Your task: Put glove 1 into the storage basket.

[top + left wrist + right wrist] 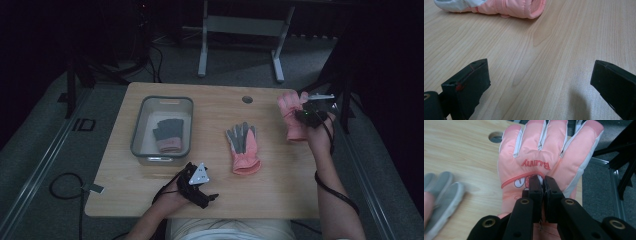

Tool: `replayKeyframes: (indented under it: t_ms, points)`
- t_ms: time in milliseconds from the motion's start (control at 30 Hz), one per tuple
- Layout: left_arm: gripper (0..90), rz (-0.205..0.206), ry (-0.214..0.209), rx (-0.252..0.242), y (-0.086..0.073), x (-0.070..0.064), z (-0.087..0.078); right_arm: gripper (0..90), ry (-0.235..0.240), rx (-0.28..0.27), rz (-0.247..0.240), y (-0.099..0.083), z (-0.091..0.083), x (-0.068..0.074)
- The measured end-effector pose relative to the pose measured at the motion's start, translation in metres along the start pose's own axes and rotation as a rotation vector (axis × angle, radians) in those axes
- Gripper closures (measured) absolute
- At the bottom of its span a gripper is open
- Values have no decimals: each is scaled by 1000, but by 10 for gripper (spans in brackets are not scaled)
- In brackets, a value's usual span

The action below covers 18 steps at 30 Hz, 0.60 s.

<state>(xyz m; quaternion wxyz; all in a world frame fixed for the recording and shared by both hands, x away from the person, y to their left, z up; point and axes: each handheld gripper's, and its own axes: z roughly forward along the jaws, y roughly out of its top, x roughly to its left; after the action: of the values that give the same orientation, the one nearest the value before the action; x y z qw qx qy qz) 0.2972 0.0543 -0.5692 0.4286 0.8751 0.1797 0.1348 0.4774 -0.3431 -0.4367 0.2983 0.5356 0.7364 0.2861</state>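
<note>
Where it is lifted just beyond the worktop's [150, 195] far right corner, a pink glove [541, 162] lettered "Bunny" is pinched at its back by the closed right tool [542, 185]. That lettering is legible from the right gripper view alone. The left tool [537, 82] is held wide open and empty over the worktop's near edge.

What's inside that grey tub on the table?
Inside the grey tub lies one glove, grey fingers and pink cuff, flat on the bottom. Whatever might sit under that glove is covered, so I cannot tell.
</note>
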Motion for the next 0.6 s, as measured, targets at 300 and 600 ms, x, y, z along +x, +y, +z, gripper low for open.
replayKeyframes:
  t_ms: [300,600]
  points:
    - [20,18,10,-1,1,-3,0,859,2,-23,99,-31,-48,21]
    - [20,21,7,-1,1,-4,0,859,-7,-21,151,-67,-56,44]
